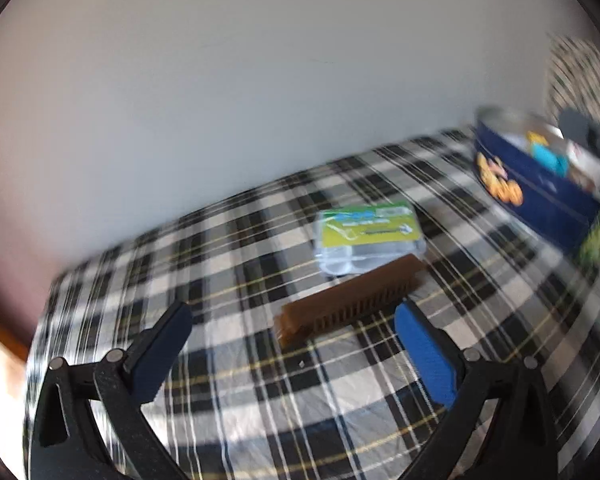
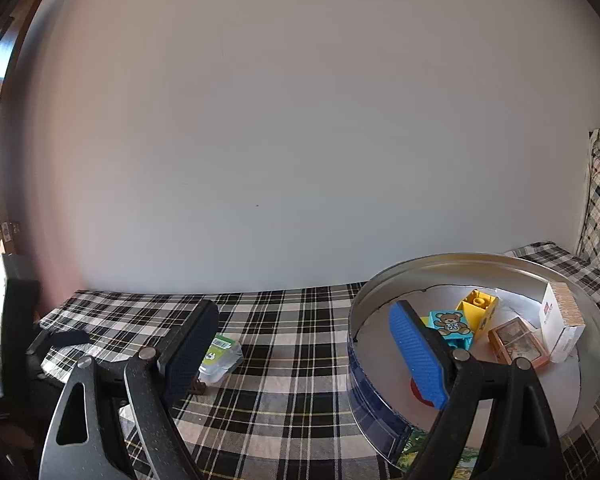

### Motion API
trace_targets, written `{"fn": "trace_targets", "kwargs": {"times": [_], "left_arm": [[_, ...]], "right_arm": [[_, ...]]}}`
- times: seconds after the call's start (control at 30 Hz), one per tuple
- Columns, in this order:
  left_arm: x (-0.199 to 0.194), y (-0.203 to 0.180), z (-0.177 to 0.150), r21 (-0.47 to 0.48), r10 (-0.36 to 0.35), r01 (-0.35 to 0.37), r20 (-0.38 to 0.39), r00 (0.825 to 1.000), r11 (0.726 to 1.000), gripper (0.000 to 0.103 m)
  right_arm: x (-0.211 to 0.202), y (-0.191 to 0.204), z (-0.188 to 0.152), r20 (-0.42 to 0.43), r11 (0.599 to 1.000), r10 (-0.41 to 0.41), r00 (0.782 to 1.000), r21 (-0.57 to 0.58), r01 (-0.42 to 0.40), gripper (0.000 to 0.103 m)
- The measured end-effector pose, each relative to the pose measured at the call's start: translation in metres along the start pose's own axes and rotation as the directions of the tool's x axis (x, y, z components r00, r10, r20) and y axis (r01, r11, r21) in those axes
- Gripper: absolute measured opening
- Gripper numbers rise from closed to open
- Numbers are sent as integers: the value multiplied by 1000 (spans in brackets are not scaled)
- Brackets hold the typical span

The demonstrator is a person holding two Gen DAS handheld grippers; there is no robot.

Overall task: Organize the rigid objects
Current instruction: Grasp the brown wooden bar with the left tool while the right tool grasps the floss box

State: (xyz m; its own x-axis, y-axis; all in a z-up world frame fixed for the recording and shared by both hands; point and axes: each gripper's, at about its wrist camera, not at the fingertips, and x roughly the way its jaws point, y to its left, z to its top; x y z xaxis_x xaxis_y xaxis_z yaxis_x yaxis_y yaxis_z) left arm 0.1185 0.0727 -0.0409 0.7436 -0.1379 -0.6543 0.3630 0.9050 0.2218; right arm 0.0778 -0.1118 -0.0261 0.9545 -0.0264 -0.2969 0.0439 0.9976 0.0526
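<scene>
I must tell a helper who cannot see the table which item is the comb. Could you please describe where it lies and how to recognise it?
On the plaid tablecloth, left of the round blue tin, two loose things lie together. The brown comb is the long bar with a row of teeth, in front of the clear plastic box with a green label.

Left view motion-blurred, right sharp; daylight from left, fisheye edges.
</scene>
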Motion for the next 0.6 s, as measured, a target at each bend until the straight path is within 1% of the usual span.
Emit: {"fn": "trace_targets", "kwargs": {"times": [0.13,0.17,0.2,0.23,0.27,0.3,0.37,0.43,0.53,0.57,0.6], "left_arm": [[15,-11,6,122,-60,62,-24,998,991,97],[19,-14,8,147,-74,78,-35,997,986,93],[24,-19,10,168,-80,86,-45,996,982,86],[27,-21,12,179,-79,89,-58,995,980,82],[31,-22,12,181,-83,96,-75,994,979,72],[31,-22,13,171,-112,125,-79,991,977,62],[31,-19,13,145,-131,144,-95,987,979,61],[35,-14,13,77,-155,164,-115,981,983,61],[35,-6,10,-12,-187,187,-131,974,982,59],[33,-6,9,-25,-188,186,-131,973,982,57],[32,-7,8,-28,-182,180,-130,975,983,51]], "right_arm": [[-1,-2,0,-9,1000,16,1000,14,-16,89],[-1,-2,0,-10,1000,19,1000,18,-19,89],[0,-3,1,-12,1000,23,1000,21,-22,89],[1,-3,0,-15,999,25,1000,24,-25,89],[3,-3,0,-18,999,29,999,25,-28,89],[3,-3,0,-21,999,31,999,25,-30,89],[4,-2,0,-25,999,31,999,21,-30,89],[6,-1,0,-27,999,32,999,14,-32,89],[5,1,-1,-19,999,33,999,3,-33,89],[3,1,-1,-15,999,32,999,2,-32,89],[2,1,-1,-13,1000,30,999,2,-29,89]]}}
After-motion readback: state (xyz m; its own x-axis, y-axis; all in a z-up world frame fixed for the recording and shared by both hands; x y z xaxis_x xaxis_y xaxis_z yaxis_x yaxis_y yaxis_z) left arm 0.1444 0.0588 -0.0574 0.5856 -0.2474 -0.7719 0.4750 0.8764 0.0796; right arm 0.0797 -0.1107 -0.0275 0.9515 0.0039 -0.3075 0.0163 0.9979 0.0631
